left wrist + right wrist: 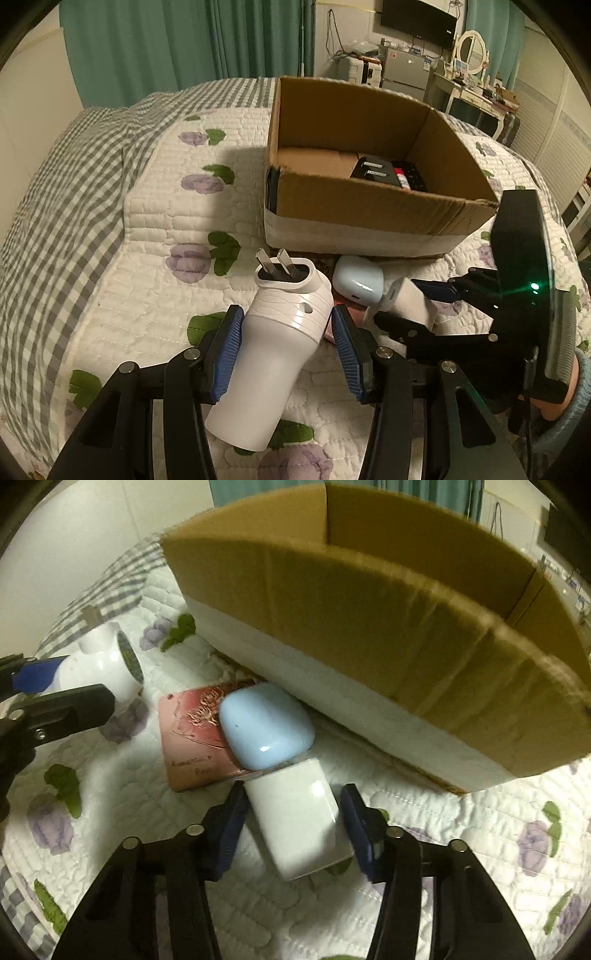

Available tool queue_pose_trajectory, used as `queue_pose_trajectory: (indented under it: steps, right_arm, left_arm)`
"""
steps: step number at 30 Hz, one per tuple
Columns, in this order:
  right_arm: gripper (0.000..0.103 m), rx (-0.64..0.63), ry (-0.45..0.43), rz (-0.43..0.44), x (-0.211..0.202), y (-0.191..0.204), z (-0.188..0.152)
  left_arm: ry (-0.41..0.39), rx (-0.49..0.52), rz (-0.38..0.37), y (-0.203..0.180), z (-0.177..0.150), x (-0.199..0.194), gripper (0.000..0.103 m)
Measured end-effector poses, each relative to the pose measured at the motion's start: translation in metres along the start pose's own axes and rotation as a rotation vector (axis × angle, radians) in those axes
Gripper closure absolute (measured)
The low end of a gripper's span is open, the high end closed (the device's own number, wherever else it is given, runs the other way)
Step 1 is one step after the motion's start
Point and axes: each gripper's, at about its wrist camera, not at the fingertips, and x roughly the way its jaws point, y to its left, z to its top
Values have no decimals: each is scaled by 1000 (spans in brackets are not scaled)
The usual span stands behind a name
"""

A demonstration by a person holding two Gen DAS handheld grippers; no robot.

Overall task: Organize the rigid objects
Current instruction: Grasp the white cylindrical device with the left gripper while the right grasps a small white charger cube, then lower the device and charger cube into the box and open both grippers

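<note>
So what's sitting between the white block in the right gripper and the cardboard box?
The pale blue case, lying on a pink card, fills that stretch before the cardboard box; the right wrist view shows it.

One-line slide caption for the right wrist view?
Right gripper closes around a white rectangular block beside a pale blue rounded case.

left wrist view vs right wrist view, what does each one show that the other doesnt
Only the left wrist view looks into the cardboard box, where black items lie. Only the right wrist view shows the pink card clearly, under the blue case. Both show the left claw gripping the white plug device, and the right claw around the white block.
</note>
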Motion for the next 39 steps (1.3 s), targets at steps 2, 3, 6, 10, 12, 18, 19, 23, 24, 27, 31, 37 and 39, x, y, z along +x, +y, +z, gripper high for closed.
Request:
queue_pose_trajectory:
  steps: [2, 3, 6, 10, 12, 18, 19, 23, 24, 27, 31, 37, 39]
  right_arm:
    - [58, -7, -18, -10, -10, 1, -1]
    - [59, -11, -32, -18, -19, 2, -1]
    - [61, -20, -57, -31, -39, 3, -2]
    - [61, -18, -99, -41, -69, 6, -5]
    - [61, -13, -131, -47, -86, 3, 0]
    - [62, -13, -228, -79, -129, -5, 20]
    - [62, -16, -246, -89, -137, -7, 25]
    - [62, -14, -290, -113, -161, -22, 40]
    - [62, -9, -304, -119, -164, -27, 47]
    - [62, 9, -322, -135, -166, -42, 65]
    - [62, 14, -334, -147, -155, -59, 82]
    - [62, 40, -314, -133, -122, -81, 98]
    - [62, 47, -297, -131, -106, -88, 100]
  left_arm:
    - [-15, 0, 2, -2, 2, -8, 54]
    - [-25, -2, 2, -3, 3, -12, 54]
    - [-49, 0, -3, -9, 6, -25, 54]
    - [-88, 9, -11, -19, 12, -43, 54]
    - [-112, 11, -17, -23, 17, -52, 54]
    - [-173, 14, -4, -29, 45, -69, 54]
    - [-182, 10, -6, -29, 50, -69, 54]
    - [-207, 20, -7, -35, 80, -61, 54]
    - [-209, 22, -5, -36, 86, -57, 54]
    - [-211, 32, -11, -40, 105, -39, 54]
    - [-195, 44, -8, -45, 125, -8, 54]
    - [-153, 34, -2, -42, 138, 41, 53]
    - [-148, 36, -6, -40, 140, 52, 53]
